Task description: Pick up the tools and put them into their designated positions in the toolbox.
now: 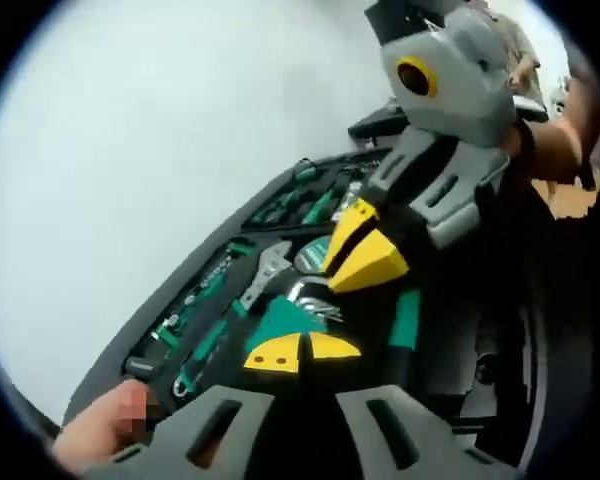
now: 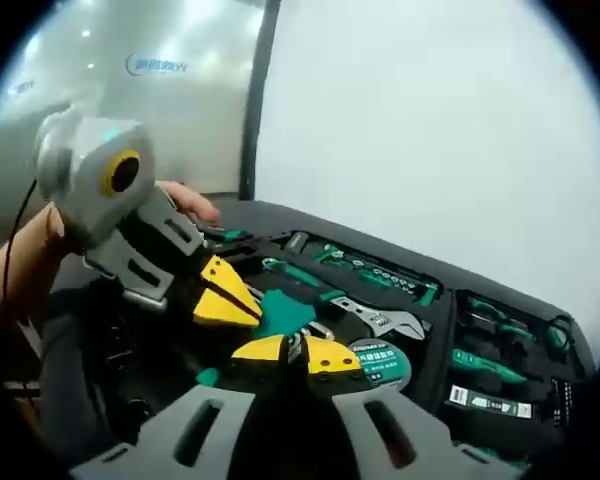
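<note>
Left tongs (image 1: 300,352): in the left gripper view the yellow tips sit pressed together around a teal-green piece; they seem to pinch it, though the piece's full outline is hidden behind the tips.
Right tongs (image 2: 298,352): in the right gripper view the yellow tips likewise meet over the same teal-green piece, so both pairs appear to share one grip from opposite sides.
Held piece (image 1: 280,322): teal-green, flat-looking and roughly triangular where it shows; what tool it belongs to cannot be told. It hangs just above the open tray, between the two pairs of tongs.
Key relation: the piece lies straight ahead of each pair of tongs, at the tips; its visible length runs from one pair toward the other. Neither hand is clearly nearer.
Toolbox (image 2: 500,290): dark, open, lying on the white table (image 1: 130,150); its moulded tray carries green-handled tools in slots.
Adjustable wrench (image 2: 380,318): silver, seated in the tray just beyond the held piece, long axis along the tray's length.
Tape measure (image 2: 382,362): round, teal label, lying in the tray just beside the right tongs' tips.
Screwdriver bits row (image 2: 375,268): small pieces set along the far edge of the tray.
Judgement: the piece most likely needs lowering into a free slot near the wrench; with two grips on it, uneven release could tip it out of line.
</note>
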Motion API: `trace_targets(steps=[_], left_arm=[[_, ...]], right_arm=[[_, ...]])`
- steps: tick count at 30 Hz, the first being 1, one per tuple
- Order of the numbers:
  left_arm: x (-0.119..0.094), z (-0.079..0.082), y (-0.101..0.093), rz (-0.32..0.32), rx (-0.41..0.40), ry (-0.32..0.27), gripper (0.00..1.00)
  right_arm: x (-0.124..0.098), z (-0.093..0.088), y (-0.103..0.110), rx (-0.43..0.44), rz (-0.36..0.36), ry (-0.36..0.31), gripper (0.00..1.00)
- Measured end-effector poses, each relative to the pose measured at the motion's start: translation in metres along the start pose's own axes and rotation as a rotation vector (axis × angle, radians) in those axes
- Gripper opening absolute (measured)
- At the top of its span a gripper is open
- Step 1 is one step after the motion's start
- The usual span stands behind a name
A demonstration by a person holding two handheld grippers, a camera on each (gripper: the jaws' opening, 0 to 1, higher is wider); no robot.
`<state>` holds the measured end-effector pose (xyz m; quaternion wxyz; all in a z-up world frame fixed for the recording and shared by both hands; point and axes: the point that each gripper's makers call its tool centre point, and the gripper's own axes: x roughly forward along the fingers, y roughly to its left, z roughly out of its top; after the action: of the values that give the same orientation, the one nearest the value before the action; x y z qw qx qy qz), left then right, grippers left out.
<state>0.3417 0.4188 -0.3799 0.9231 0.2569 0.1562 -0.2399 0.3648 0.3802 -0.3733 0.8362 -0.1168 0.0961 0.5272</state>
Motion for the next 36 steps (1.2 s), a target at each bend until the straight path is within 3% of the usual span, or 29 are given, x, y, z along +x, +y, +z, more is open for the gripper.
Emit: trace_targets(steps=[3,5,7,12,16,17,18,19,22,25,28,30,31,33,34,35,36], left_arm=[[-0.003,0.002,0.013,0.04,-0.016,-0.009,0.03],[0.0,0.004,0.026,0.101,0.031,-0.015,0.04],[0.005,-0.001,0.031,0.126,0.038,0.026,0.06],[0.014,-0.009,0.036,0.144,0.058,0.064,0.06],[0.023,-0.019,0.039,0.158,0.046,0.1,0.01],[0.022,-0.025,0.041,0.189,0.066,0.138,0.01],[0.023,-0.032,0.043,0.19,0.165,0.189,0.01],[0.027,-0.025,0.041,0.193,0.189,0.134,0.01],[0.022,-0.023,0.038,0.169,0.12,0.158,0.01],[0.019,-0.006,0.039,0.198,0.089,0.073,0.01],[0.025,-0.016,0.037,0.234,0.14,0.131,0.01],[0.028,-0.017,0.039,0.265,0.121,0.111,0.01],[0.028,-0.021,0.038,0.268,0.062,0.13,0.01],[0.025,-0.02,0.037,0.265,0.073,0.138,0.01],[0.024,-0.02,0.036,0.269,0.072,0.138,0.01],[0.022,-0.021,0.036,0.291,0.011,0.148,0.0],[0.02,-0.015,0.04,0.332,-0.081,0.099,0.0]], right_arm=[[0.007,0.003,-0.004,0.02,0.002,-0.012,0.04],[0.011,0.007,0.0,0.013,-0.001,-0.013,0.04],[0.02,0.007,-0.001,0.017,0.003,-0.005,0.04],[0.039,-0.001,-0.004,-0.001,-0.003,0.044,0.04],[0.047,0.002,-0.002,-0.001,0.007,0.027,0.03],[0.05,0.004,-0.002,-0.006,0.009,0.028,0.01],[0.051,0.002,-0.002,-0.001,-0.005,0.047,0.0],[0.053,0.003,-0.001,-0.02,0.002,0.044,0.0],[0.055,0.003,-0.003,-0.061,-0.018,0.054,0.0],[0.054,0.001,-0.007,-0.006,-0.029,0.048,0.0],[0.055,0.0,-0.008,-0.019,-0.039,0.02,0.0],[0.057,0.001,-0.007,-0.031,-0.05,0.008,0.0],[0.058,0.002,-0.008,-0.038,-0.055,0.01,0.0],[0.061,0.004,-0.01,-0.041,-0.058,0.008,0.0],[0.06,0.004,-0.01,0.022,-0.053,0.018,0.0],[0.061,0.004,-0.018,0.101,-0.075,0.029,0.0],[0.059,0.008,-0.028,0.101,-0.115,0.013,0.0]])
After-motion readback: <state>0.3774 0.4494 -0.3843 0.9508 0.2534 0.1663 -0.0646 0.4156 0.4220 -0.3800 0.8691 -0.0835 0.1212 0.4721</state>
